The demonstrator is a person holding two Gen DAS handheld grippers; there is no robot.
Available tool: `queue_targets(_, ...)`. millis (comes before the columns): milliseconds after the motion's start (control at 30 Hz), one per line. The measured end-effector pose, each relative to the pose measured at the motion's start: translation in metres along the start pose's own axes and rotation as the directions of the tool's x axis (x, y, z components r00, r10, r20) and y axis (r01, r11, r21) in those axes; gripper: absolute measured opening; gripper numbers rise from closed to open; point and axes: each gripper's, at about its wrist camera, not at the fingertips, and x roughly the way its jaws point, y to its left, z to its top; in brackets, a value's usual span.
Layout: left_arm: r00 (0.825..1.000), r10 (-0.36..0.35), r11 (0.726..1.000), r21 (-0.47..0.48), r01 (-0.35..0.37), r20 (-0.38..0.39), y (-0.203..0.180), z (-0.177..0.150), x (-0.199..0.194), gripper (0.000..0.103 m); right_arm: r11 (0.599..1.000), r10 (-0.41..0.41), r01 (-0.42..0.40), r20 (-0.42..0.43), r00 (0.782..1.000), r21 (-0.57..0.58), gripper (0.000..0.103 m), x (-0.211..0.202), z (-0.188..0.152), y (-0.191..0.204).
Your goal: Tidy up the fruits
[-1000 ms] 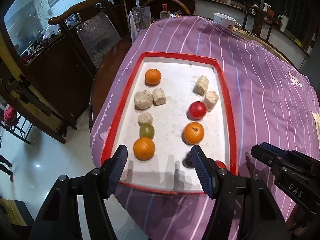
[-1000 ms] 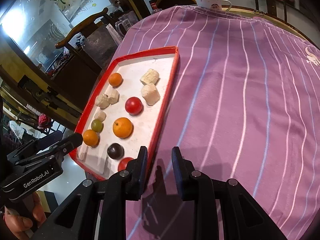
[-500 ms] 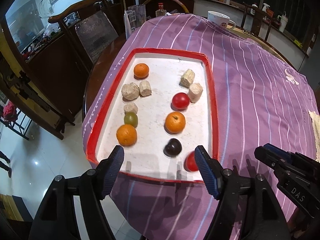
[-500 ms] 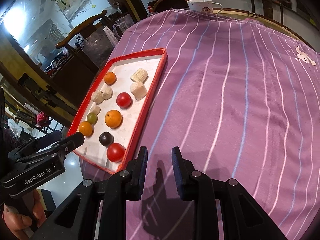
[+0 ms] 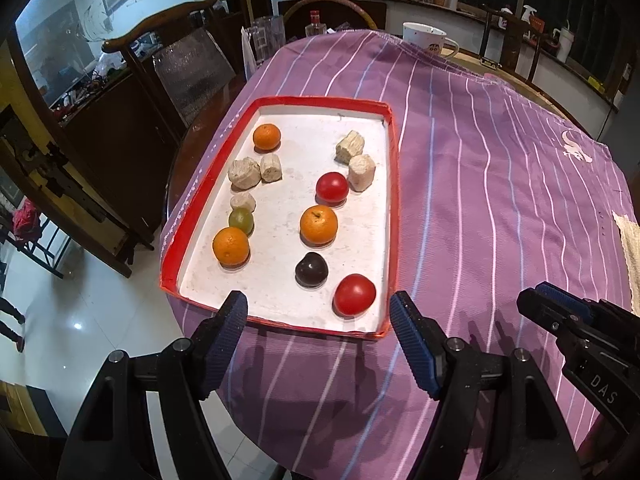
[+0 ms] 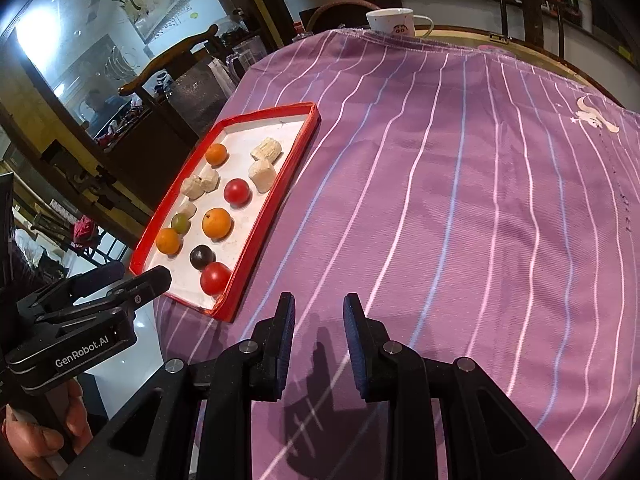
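A red-rimmed white tray lies on the purple striped tablecloth. It holds three oranges, two red tomatoes, a dark plum, a green fruit and several beige chunks. My left gripper stands open over the tray's near edge, with nothing between its fingers. My right gripper is shut and empty above bare cloth, to the right of the tray. Each gripper's tip also shows at the edge of the other wrist view.
A white mug stands at the table's far edge. A glass pitcher and a wooden chair are behind the tray. The table drops to a tiled floor at the left. A beige cloth lies far right.
Both grippers have drawn back from the tray, so it looks farther away, and the plum and near tomato are now in full view. The left jaws stand slightly wider than one second ago.
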Motion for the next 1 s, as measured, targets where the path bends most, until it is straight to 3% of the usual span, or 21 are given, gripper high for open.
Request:
queue_targets(200, 1.0, -0.021, 1.0, -0.017, 0.021, 0.009, 0.002, -0.002, -0.003, 0.078, 1.0, 0.005, -0.005, 0.019, 1.0, -0.013, 0.028, -0.009, -0.003, -0.006)
queue_targets(333, 0.999, -0.034, 0.993, -0.115, 0.033, -0.013, 0.035, 0.007, 0.012, 0.078, 1.0, 0.006, -0.006, 0.017, 1.0, -0.016, 0.028, -0.01, -0.005, -0.009)
queue_targets(433, 0.999, 0.003, 0.99, -0.141, -0.009, -0.043, 0.062, 0.024, 0.036, 0.078, 1.0, 0.006, -0.005, 0.02, 1.0, -0.01, 0.028, -0.01, -0.006, -0.013)
queue_targets(567, 0.991, -0.066, 0.985, -0.164, 0.046, -0.118, 0.082, 0.043, 0.08, 0.078, 1.0, 0.0, -0.001, 0.011, 1.0, 0.024, 0.028, -0.005, -0.009, -0.021)
queue_targets(667, 0.986, -0.052, 0.981, -0.191, 0.022, -0.159, 0.092, 0.052, 0.108, 0.077, 0.999, -0.016, 0.015, 0.009, 1.0, 0.046, 0.028, -0.001, -0.009, -0.026)
queue_targets(733, 0.982, -0.065, 0.983, -0.182, 0.032, -0.179, 0.093, 0.057, 0.12, 0.071, 0.998, -0.026, 0.026, 0.008, 1.0, 0.064, 0.028, 0.0, -0.009, -0.029)
queue_targets(800, 0.977, -0.086, 0.986, -0.158, 0.055, -0.197, 0.089, 0.059, 0.129, 0.058, 0.996, -0.036, 0.036, 0.004, 0.999, 0.08, 0.028, 0.003, -0.007, -0.031)
queue_targets(900, 0.977, -0.063, 0.994, -0.1, 0.043, -0.202, 0.081, 0.069, 0.14, 0.058, 0.993, -0.049, 0.048, -0.001, 0.999, 0.108, 0.028, 0.009, -0.003, -0.032)
queue_targets(1000, 0.976, -0.084, 0.993, -0.099, 0.065, -0.2, 0.079, 0.087, 0.15, 0.058, 0.99, -0.055, 0.054, -0.001, 0.999, 0.127, 0.028, 0.015, 0.001, -0.03)
